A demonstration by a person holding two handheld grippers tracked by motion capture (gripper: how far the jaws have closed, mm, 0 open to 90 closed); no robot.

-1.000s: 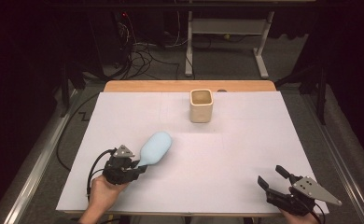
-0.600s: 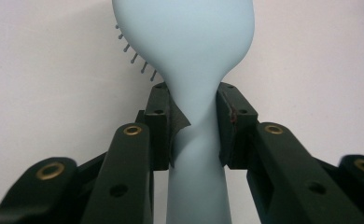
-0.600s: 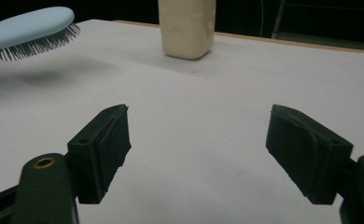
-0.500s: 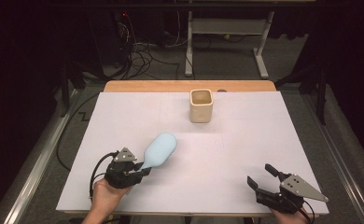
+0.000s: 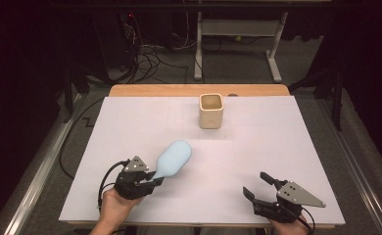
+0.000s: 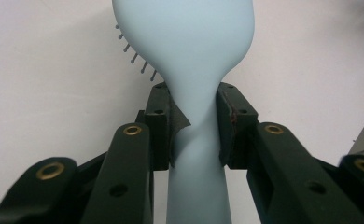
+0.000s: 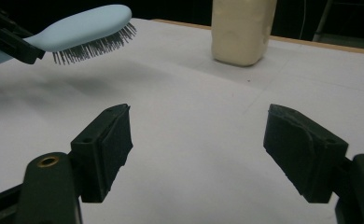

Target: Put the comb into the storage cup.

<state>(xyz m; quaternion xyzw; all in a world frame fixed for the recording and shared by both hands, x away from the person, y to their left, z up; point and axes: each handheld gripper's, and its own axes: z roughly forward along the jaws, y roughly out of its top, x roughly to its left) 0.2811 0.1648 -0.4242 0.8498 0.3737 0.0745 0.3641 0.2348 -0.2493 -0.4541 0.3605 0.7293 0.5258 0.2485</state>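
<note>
The counter (image 5: 130, 127) is covered by a white sheet (image 5: 277, 161), with a strip of bare wood (image 5: 145, 90) left showing along the far edge. A cream square cup (image 5: 211, 111) stands upright on the sheet, far and slightly right of the middle, its opening facing up.

Dark room, dim light. Counter (image 5: 130, 127) at frame centre, white sheet over it, bare wood strip (image 5: 199, 90) along its far edge. Grey floor (image 5: 238, 68) beyond, upper frame. Tangle of black cables (image 5: 150, 56) at upper left. White metal stand (image 5: 238, 34) at upper centre. Metal rails (image 5: 37, 171) flank the counter on both sides.
</note>
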